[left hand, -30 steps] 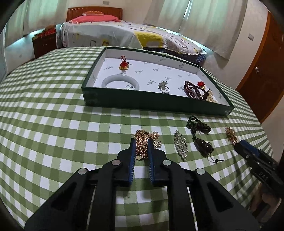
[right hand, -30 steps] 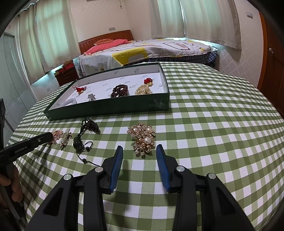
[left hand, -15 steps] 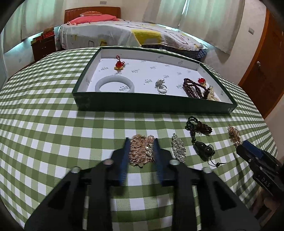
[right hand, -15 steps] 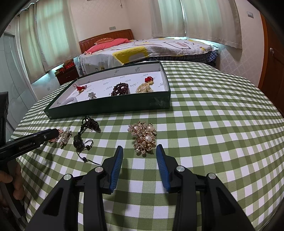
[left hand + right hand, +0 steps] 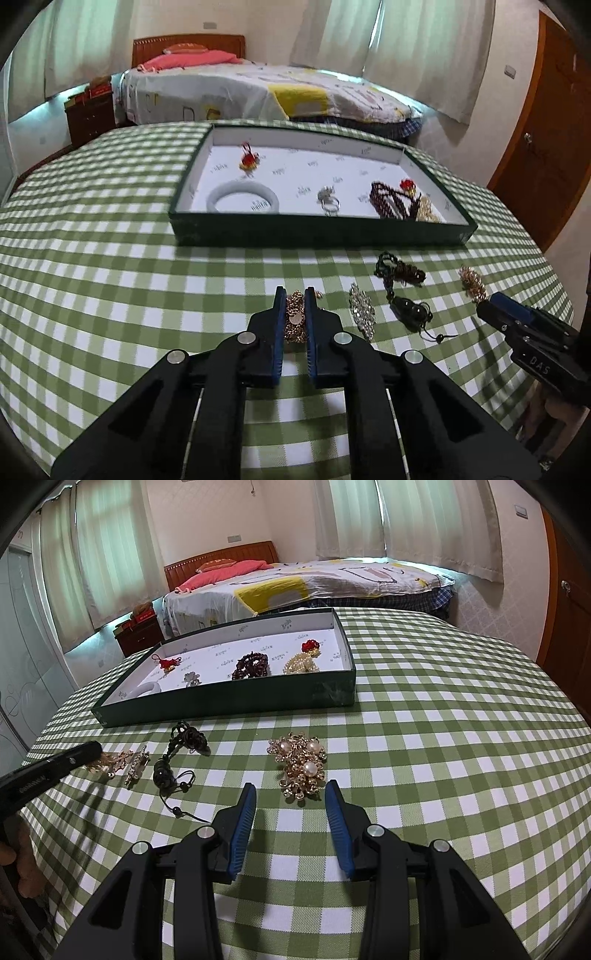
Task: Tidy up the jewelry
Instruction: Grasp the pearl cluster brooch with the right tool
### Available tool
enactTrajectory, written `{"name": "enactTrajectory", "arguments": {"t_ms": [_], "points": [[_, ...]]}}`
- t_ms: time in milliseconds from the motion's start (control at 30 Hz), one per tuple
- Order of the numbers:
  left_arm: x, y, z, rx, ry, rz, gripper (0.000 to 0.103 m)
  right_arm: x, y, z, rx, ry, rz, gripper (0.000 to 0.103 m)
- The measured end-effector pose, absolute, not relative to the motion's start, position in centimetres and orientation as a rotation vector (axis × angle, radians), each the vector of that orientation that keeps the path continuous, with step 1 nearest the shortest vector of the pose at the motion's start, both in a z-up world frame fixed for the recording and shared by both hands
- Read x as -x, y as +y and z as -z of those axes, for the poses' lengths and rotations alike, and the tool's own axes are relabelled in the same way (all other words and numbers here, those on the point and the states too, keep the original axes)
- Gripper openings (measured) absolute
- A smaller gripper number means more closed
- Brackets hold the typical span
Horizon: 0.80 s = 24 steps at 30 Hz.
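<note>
Clamping gold chain (image 5: 295, 319) in left gripper (image 5: 295, 295), jaws just closed, near surface (image 5: 110, 295) centre. Right gripper (image 5: 290, 794) apart, framing pearl brooch (image 5: 300, 762), untouched.

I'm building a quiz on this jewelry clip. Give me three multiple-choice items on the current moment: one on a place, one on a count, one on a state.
1. Where does the pearl brooch lie?
A. inside the green tray
B. on the checked tablecloth, just ahead of the right tongs
C. on the bed

2. How many loose pieces lie on the tablecloth outside the green tray?
A. two
B. four
C. seven

3. What are the left tongs doing?
A. closed on the gold chain
B. wide open over bare cloth
C. holding the white bangle

Key: 1 B, it lies before the open right tongs; 2 B, chain, crystal brooch, black cord, pearl brooch; 3 A, the pads pinch the chain.
</note>
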State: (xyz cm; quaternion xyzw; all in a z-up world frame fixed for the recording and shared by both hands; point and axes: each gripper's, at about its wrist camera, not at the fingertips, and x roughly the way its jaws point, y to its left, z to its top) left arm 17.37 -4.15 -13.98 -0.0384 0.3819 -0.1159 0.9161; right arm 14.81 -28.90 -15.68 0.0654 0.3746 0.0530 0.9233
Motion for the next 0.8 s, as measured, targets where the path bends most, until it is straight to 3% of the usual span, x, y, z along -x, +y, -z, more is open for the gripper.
{"name": "enactTrajectory", "arguments": {"t_ms": [633, 733, 800], "points": [[-17.0, -2.9, 12.7, 0.098, 0.749, 0.218, 0.009, -18.3, -28.5, 15.5, -0.127, 0.847, -0.097, 0.039], [-16.9, -2.7, 12.7, 0.102, 0.752, 0.219, 0.009, -18.1, -28.7, 15.3, -0.132, 0.846, -0.1, 0.033], [-16.8, -2.8, 12.7, 0.1, 0.753, 0.222, 0.009, -17.9, -28.7, 15.3, -0.132, 0.844, -0.104, 0.019]]}}
